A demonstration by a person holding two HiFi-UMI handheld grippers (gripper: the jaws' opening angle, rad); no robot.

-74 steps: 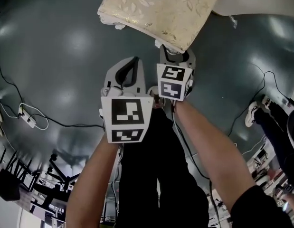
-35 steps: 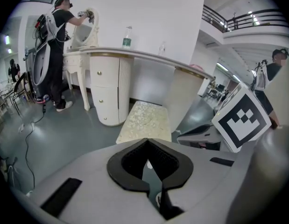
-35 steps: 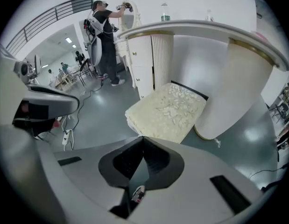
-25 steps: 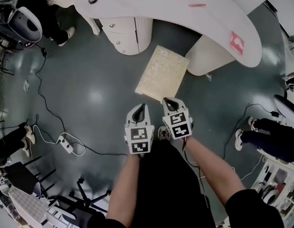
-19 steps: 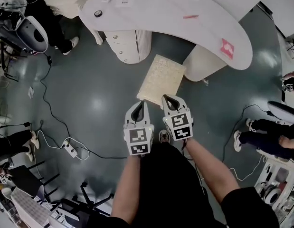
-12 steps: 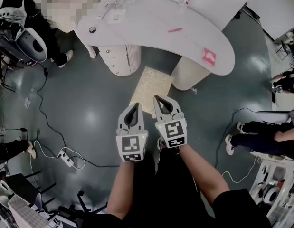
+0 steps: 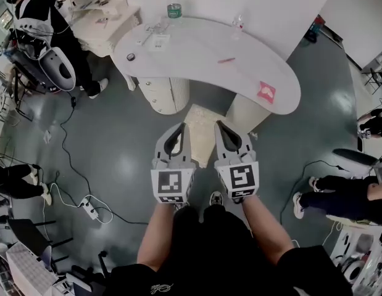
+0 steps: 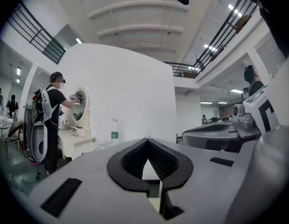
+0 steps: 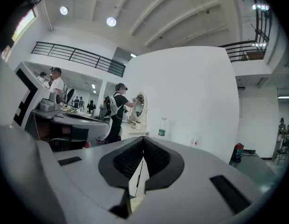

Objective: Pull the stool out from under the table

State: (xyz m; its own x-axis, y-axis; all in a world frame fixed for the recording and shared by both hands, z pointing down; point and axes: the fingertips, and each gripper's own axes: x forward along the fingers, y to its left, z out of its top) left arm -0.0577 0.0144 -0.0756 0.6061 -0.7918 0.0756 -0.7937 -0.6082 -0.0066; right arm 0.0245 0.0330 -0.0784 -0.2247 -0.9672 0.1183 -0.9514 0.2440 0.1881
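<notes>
The cream cushioned stool (image 7: pixel 200 127) stands on the dark floor in front of the white curved table (image 7: pixel 203 48), partly out from between the table's two pedestals. Both grippers are held up side by side above it, pointing level, and they hide the stool's sides. My left gripper (image 7: pixel 179 128) is shut with nothing in it, and its fingertips meet in the left gripper view (image 8: pixel 146 141). My right gripper (image 7: pixel 219 126) is shut and empty too, seen the same way in the right gripper view (image 9: pixel 143 140). Neither touches the stool.
On the table stand a water bottle (image 7: pixel 173 8) and small items. A person (image 7: pixel 42 14) works at a vanity at the back left. Cables and a power strip (image 7: pixel 89 205) lie on the floor at the left. Seated people's feet (image 7: pixel 300 203) are at the right.
Both grippers have let go of the stool and risen from floor height to point level. The view has risen with them, and the stool now lies far below.
</notes>
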